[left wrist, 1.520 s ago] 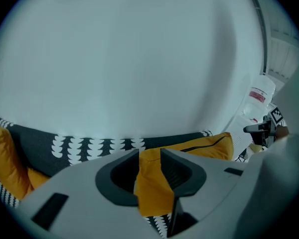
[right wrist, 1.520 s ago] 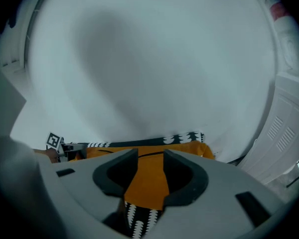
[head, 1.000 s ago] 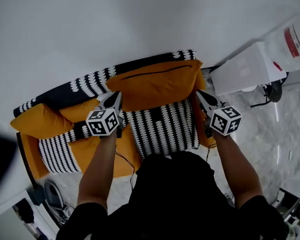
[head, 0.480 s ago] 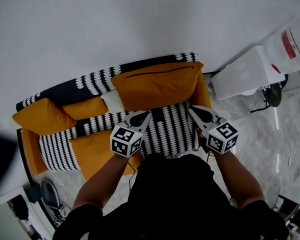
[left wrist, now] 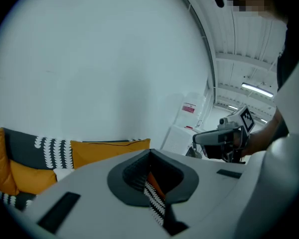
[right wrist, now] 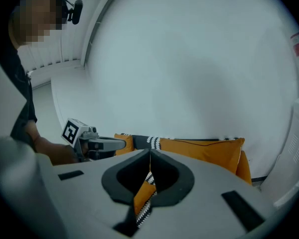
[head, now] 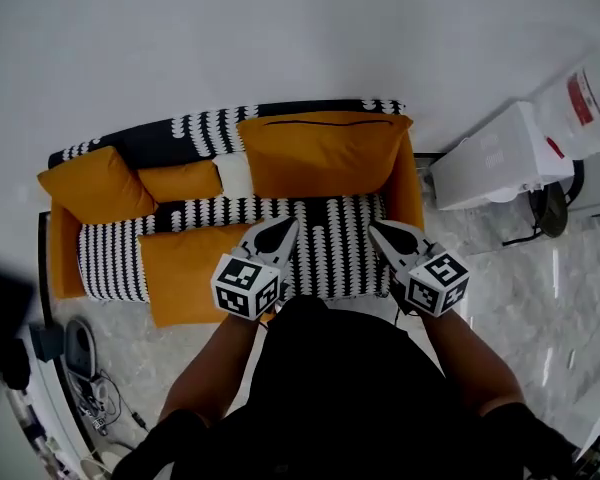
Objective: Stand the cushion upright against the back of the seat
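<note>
Squarely upright: orange cushion rests on sofa back

The large orange cushion (head: 325, 153) stands on the striped seat (head: 330, 258) at the sofa's right-hand end in the head view, leaning against the black-and-white backrest (head: 195, 133). Near the seat's front edge, the left gripper (head: 285, 228) and right gripper (head: 378, 232) hang clear of it, jaws pressed together on nothing. Smaller orange cushions (head: 95, 183) lie further left.

I read the cushion (head: 320, 156) at the far side as matt orange cloth, finely woven and smooth. The sofa (head: 330, 253) seat is matt cloth too, printed black and white. The left tongs (head: 284, 228) and right tongs (head: 378, 231) look like smooth grey plastic, matt with a faint sheen. The floor (head: 540, 298) on the right is glossy, like marbled stone or tile. The wall (head: 230, 38) is flat matt white.
</note>
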Available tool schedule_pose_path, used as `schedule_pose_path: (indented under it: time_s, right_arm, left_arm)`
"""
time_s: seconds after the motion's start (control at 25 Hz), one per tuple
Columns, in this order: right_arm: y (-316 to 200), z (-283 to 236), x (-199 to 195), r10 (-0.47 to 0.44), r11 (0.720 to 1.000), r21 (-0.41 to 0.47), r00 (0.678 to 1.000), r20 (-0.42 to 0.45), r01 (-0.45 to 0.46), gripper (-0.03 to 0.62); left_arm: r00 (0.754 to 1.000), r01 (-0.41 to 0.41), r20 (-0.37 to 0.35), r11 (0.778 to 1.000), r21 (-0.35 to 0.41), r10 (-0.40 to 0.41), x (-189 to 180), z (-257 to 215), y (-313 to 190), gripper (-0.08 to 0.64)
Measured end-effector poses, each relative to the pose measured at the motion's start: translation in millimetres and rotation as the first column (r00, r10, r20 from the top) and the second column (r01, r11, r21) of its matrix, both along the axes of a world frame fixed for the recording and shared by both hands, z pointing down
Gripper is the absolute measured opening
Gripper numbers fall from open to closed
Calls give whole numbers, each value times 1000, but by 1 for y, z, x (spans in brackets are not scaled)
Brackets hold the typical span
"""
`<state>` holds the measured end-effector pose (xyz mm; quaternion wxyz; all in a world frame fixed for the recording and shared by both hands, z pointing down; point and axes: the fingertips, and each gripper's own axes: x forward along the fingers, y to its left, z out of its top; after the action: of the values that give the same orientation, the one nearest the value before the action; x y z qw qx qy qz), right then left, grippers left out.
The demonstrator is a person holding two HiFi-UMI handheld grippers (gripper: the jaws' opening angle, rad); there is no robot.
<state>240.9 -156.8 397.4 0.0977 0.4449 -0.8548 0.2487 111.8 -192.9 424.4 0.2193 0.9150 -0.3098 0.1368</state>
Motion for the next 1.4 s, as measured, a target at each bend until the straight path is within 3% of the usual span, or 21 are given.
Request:
schedule_pose_path:
  time_s: [0.44,0.68,0.96,1.16,1.32,1.4]
  right_arm:
    - [122,0,24,-11,999,47,1000,16,10,37]
    - [178,5,25,-37,998,59,999,28,35,37]
    - [212,-5,2,-109,991,90,993,53,104,38]
    - [224,-4,-19,-163,983,95,985,56,157,38]
    - [229,9,-45,-215,975,64,976,39,212,38]
    - [230,12,-61,-246,968,56,969,32,244,38]
  left_arm:
    - [995,100,3,992,83,-101,-5,-31,120,16]
    - [981,192,-4,978,85,-193,-24,-33,187,17]
    - [969,241,37,966,98,-245,-55,-43,248,17]
    - [945,319,39,943,97,-324,-91,-48,262,17]
    - [929,337,106,928,158,-355,-119,-51,270,17]
    - [919,362,107,920,153,-379,-137,-48,275,17]
